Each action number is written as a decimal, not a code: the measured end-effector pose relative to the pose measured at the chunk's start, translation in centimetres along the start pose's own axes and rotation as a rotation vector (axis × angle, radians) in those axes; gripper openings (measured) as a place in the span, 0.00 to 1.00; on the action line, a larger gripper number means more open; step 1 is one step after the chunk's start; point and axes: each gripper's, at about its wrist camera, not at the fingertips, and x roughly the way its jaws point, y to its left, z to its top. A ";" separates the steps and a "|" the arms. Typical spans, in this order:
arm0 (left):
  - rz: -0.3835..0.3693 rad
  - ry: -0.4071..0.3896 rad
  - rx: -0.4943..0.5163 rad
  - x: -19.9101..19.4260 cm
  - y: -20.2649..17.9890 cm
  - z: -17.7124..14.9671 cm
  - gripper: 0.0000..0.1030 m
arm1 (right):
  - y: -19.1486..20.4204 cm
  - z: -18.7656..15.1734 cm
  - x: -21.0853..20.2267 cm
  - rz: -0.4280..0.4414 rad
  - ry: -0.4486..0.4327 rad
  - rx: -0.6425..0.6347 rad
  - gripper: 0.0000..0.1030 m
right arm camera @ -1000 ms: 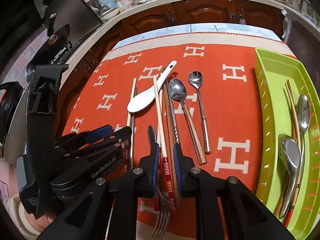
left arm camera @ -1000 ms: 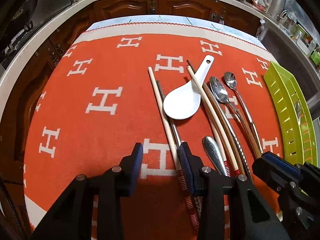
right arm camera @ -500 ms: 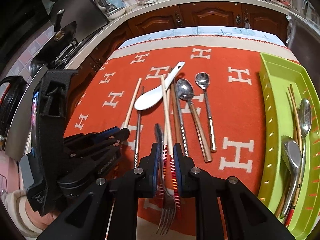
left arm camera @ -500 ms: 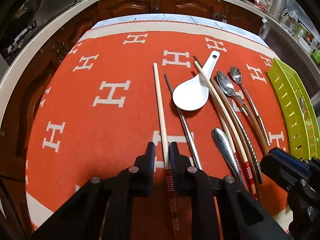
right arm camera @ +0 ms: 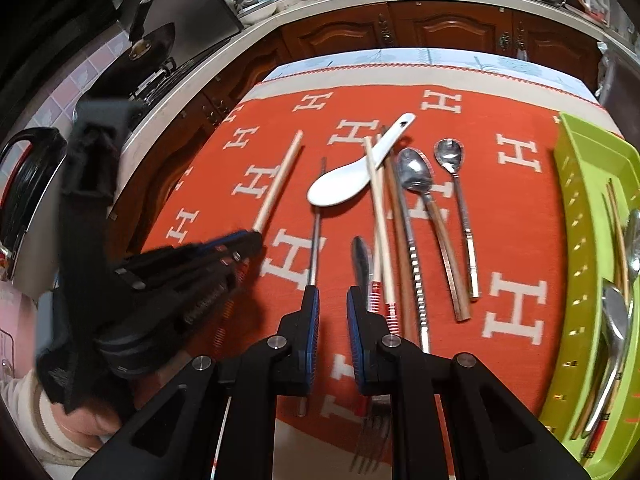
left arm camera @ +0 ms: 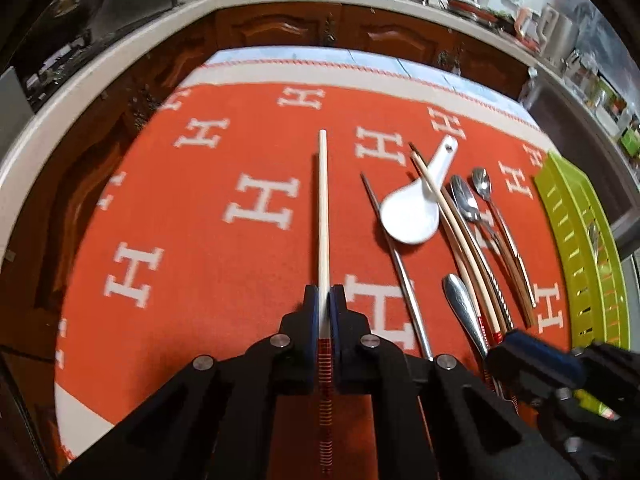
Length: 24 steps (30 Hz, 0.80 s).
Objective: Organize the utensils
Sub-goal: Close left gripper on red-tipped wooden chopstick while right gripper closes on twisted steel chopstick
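Jaws on your left gripper (left arm camera: 324,312) were pressed tight around one pale wooden chopstick (left arm camera: 323,208), gripped near its red-banded end, its long tip reaching up the middle of the frame. Your right gripper (right arm camera: 333,312) stood narrowly parted around nothing, low in its frame, between a thin metal chopstick (right arm camera: 314,248) and a steel fork (right arm camera: 362,264).

Held so near one end, the smooth round stick could likely pivot or slide out as you carried it to the slotted lime-green plastic tray (right arm camera: 576,240) at the right edge, which already contained spoons and chopsticks.

A glossy white ceramic spoon (right arm camera: 344,186) and two steel spoons (right arm camera: 416,172) lay centre frame on the woolly orange cloth (right arm camera: 516,200) covering the surface.
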 end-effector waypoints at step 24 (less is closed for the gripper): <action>-0.009 -0.036 -0.072 -1.7 4.8 0.1 0.03 | 5.1 0.4 6.2 -0.125 0.033 -0.104 0.05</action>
